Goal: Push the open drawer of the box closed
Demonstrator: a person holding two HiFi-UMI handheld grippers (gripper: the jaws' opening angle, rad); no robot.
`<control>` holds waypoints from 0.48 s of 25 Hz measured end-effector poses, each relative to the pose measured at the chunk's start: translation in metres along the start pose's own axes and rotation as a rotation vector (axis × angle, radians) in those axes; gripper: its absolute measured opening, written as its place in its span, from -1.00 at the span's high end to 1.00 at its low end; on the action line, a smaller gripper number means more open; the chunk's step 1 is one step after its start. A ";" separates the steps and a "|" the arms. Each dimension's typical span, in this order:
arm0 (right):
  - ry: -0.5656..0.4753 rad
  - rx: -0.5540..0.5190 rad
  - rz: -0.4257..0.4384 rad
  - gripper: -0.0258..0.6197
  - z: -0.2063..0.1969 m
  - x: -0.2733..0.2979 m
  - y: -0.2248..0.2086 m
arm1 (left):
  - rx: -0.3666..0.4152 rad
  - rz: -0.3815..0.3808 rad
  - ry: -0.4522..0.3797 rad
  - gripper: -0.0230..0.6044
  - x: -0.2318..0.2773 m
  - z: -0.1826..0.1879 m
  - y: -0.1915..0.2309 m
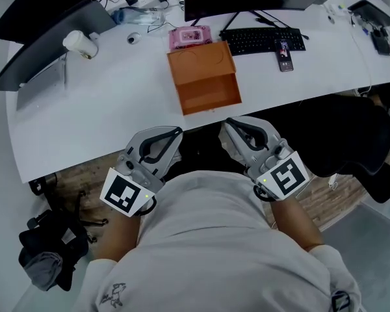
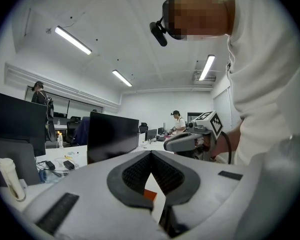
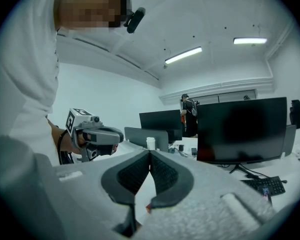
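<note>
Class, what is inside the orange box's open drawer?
The drawer shows only its bare orange floor, with nothing visible in it. The part tucked under the box top is covered.

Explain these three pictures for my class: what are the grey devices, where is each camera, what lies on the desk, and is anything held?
A person holds a two-jaw gripper in each hand. The top-down picture comes from a camera on the person's head: the left gripper and right gripper hang near the white desk. The other two come from cameras riding on each gripper, looking along its jaws. On the desk stand an orange box with its drawer open, a pink pack, a keyboard and a phone. Both grippers are shut and hold nothing.
</note>
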State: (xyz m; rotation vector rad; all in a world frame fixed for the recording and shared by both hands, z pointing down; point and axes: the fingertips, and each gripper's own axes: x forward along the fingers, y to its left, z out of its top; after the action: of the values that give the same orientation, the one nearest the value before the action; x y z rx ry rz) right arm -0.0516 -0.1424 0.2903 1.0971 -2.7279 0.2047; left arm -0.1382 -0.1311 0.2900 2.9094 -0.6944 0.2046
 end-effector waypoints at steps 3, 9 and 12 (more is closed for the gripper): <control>0.017 0.032 -0.001 0.91 -0.012 0.007 -0.013 | -0.011 0.002 0.030 0.93 0.010 -0.010 0.007; 0.084 0.093 -0.002 0.91 -0.053 0.020 -0.038 | -0.012 0.019 0.057 0.93 0.034 -0.031 0.023; 0.145 0.098 0.001 0.87 -0.084 0.028 -0.044 | -0.012 0.027 0.084 0.93 0.044 -0.047 0.030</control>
State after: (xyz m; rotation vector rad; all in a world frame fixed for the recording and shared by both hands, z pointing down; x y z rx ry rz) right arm -0.0307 -0.1759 0.3805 1.0614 -2.6139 0.4062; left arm -0.1176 -0.1690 0.3470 2.8628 -0.7194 0.3222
